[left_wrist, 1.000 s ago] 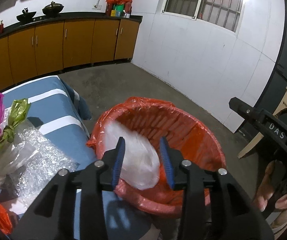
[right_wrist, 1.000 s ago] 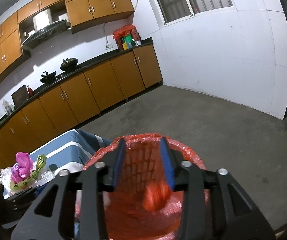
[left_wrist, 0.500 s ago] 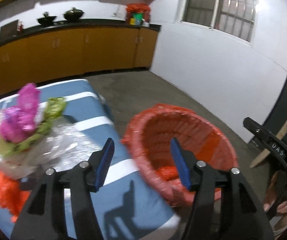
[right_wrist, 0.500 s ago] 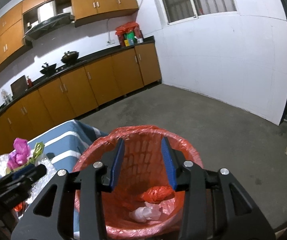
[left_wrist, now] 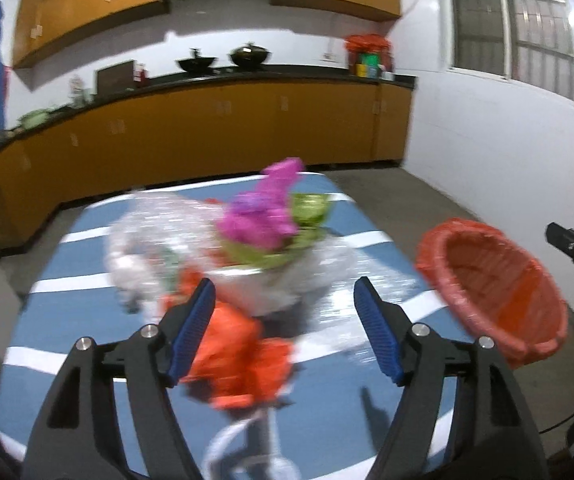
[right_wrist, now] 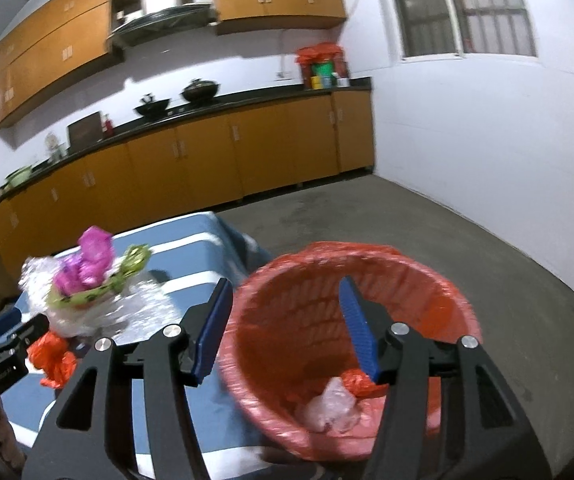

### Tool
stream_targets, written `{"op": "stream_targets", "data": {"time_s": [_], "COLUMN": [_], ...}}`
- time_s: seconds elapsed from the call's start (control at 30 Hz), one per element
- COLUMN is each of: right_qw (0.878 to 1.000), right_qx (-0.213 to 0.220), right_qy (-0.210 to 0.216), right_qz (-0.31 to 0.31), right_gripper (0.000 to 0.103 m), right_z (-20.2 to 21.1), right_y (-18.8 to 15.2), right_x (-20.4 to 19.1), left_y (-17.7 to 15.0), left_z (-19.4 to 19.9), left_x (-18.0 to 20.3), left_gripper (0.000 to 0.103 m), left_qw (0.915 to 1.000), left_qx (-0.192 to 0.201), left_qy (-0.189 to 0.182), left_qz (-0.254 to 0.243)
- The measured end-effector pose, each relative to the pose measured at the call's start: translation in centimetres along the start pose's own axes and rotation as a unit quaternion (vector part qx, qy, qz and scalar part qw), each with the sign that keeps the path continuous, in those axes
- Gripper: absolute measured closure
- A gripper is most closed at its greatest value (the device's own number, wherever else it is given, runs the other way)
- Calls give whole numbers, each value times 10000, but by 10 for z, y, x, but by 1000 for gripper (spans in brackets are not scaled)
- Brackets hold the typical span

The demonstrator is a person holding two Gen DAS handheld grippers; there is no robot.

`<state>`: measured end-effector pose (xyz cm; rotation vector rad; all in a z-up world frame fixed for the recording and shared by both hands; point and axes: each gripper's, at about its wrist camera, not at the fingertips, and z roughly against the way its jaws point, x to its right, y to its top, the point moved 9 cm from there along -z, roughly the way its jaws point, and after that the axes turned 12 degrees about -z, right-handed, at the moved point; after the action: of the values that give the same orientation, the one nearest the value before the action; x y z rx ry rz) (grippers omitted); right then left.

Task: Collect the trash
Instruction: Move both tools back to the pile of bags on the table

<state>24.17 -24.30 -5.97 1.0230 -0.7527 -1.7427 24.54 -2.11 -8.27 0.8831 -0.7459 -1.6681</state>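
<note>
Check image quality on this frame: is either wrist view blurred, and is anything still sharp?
Left wrist view: strong motion blur smears the trash pile and basket; the left gripper, open, stays sharp. Right wrist view: milder blur on the basket rim and cabinets; the right gripper, open, is crisp. Both show fisheye bending and dark corners.

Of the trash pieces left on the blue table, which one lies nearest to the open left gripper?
The crumpled orange bag, right at the left gripper fingertips. The bubble wrap and the pink and green wrapper bundle lie farther back on the table.
</note>
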Motion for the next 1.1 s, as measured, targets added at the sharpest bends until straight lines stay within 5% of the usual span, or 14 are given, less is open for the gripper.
{"op": "stream_targets", "data": {"time_s": [0.2,0.53,0.83,1.1], "right_qw": [9991,9970,9940,9825], "right_qx": [-153,-422,-648,-950], "right_qy": [275,397,617,1256], "right_qz": [273,509,622,996], "right_gripper": [42,42,42,42], "right_z": [-5,-13,-22,-26], "right_y": [-19,-40,-55,-77], "right_x": [-40,-65,-89,-146], "left_y": [-29,-52,-61,-61], "left_z": [-7,-51,-51,-23], "left_x": [-37,-34,-43,-70], "left_gripper": [31,33,71,80], "left_qw": [9989,9959,9959,9968], "left_qx": [-305,-805,-741,-449], "left_qy": [277,235,-4,104], "left_qz": [220,351,515,657]}}
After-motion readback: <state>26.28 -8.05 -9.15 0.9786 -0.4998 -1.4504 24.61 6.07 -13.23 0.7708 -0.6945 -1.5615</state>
